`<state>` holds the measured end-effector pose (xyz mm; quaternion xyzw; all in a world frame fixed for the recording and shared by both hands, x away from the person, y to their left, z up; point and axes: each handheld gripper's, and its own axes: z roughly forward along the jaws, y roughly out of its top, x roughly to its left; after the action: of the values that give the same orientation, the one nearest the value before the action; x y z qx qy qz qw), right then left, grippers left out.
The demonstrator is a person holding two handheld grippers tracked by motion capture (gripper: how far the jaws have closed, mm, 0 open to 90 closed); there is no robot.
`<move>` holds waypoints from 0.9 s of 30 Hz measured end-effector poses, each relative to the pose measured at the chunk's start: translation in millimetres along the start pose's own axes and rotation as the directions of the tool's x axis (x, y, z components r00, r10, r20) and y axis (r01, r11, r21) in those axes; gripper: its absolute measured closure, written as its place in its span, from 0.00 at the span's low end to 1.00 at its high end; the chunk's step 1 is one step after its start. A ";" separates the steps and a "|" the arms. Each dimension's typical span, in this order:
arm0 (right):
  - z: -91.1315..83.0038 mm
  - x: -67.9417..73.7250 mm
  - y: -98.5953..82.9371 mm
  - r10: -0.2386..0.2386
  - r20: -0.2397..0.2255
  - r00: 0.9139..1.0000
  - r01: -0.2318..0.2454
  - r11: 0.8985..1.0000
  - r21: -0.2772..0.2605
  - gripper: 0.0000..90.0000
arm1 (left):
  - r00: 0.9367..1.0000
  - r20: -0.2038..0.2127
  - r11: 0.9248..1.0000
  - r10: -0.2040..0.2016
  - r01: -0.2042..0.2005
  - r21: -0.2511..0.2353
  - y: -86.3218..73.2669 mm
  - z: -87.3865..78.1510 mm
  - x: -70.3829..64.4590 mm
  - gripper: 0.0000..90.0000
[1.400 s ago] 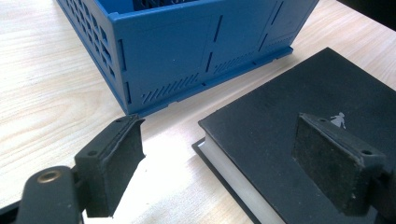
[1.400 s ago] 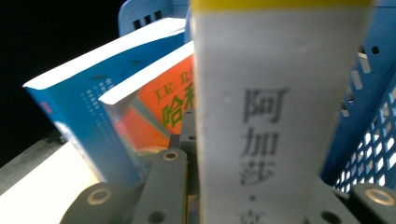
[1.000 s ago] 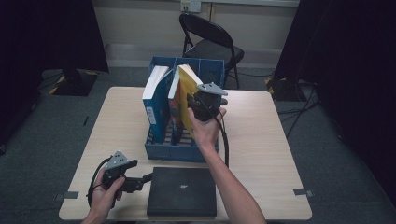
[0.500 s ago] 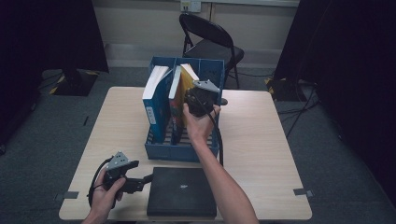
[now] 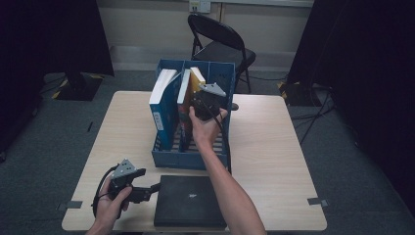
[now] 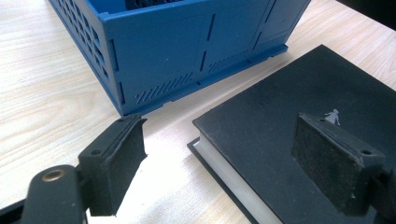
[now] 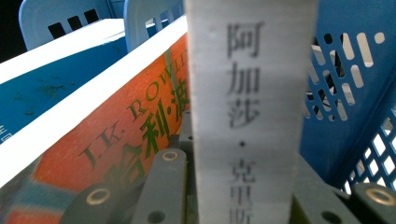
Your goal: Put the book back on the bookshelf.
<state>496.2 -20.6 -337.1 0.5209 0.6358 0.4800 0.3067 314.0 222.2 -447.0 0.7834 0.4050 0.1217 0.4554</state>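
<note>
While our right gripper (image 5: 208,100) stays clamped on the grey-spined book (image 7: 250,107) standing in the blue slotted plastic crate (image 5: 215,154), our left gripper (image 6: 233,154) hovers, jaws apart, over the flat black hardcover book's (image 6: 280,130) near-left corner.

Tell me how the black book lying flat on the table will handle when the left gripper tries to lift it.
The black book looks like a rigid hardcover, so it should stay stiff. It seems thick and broad, so probably heavy enough to droop from an edge grip. Its matte cover likely grips the pads of the open left gripper fairly well.
</note>
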 end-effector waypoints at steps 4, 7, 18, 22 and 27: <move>4.8 -0.9 -1.8 0.000 -0.002 1.000 0.000 1.000 -0.017 0.83 | 1.000 0.001 1.000 0.001 -0.001 0.002 0.2 0.1 0.1 0.19; 8.4 -1.7 -3.4 -0.003 -0.006 1.000 0.003 1.000 -0.027 0.83 | 1.000 0.004 1.000 0.004 -0.004 -0.004 0.0 -0.2 -0.6 0.19; 19.6 -3.3 -10.2 -0.048 -0.038 0.998 0.047 0.999 -0.003 0.82 | 1.000 0.004 1.000 0.001 -0.001 -0.004 0.2 -0.4 -0.2 0.19; 22.5 -3.5 -13.5 -0.059 -0.052 0.997 0.059 0.998 0.001 0.81 | 1.000 0.005 1.000 0.002 -0.002 -0.006 0.3 0.0 -0.5 0.19; 25.8 -5.1 -18.7 -0.056 -0.058 0.997 0.058 0.998 0.024 0.80 | 1.000 0.005 1.000 0.001 -0.001 -0.005 0.4 0.5 -0.3 0.19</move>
<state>513.7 -17.9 -364.1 0.4924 0.6649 0.4777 0.2954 314.3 221.6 -446.9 0.7829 0.4030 0.1210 0.4584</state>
